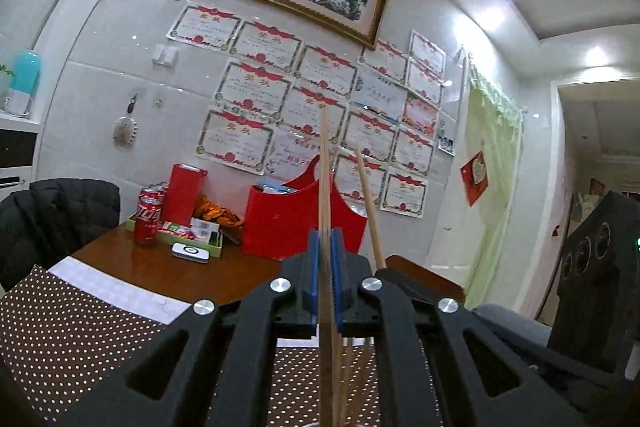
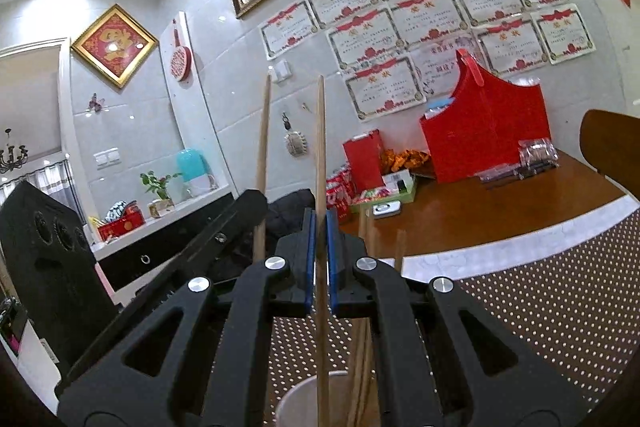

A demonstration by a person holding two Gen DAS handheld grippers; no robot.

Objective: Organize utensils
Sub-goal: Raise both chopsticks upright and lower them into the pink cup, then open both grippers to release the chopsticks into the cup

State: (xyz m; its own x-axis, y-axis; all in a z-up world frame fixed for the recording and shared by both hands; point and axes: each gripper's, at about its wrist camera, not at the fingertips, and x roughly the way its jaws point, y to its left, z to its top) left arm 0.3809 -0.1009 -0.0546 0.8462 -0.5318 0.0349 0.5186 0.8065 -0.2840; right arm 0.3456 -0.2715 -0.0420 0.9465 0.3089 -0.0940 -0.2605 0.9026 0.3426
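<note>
My left gripper [image 1: 326, 251] is shut on a wooden chopstick [image 1: 325, 167] that stands upright between its blue pads. My right gripper [image 2: 319, 227] is shut on a second wooden chopstick [image 2: 320, 147], also upright. Each view shows the other gripper's chopstick beside it, at right in the left wrist view [image 1: 366, 195] and at left in the right wrist view [image 2: 263, 131]. A white cup [image 2: 298, 397] sits below the right gripper with several more chopsticks [image 2: 366, 235] in it. The held chopstick's lower end reaches into the cup.
A brown dotted mat [image 2: 540, 307] covers the near part of the wooden table [image 1: 160, 267]. At the back stand a red basket [image 1: 288, 219], cola cans [image 1: 146, 223], a red box [image 1: 184, 195] and a green tray [image 1: 180, 237]. A black speaker [image 1: 600, 275] stands at the side.
</note>
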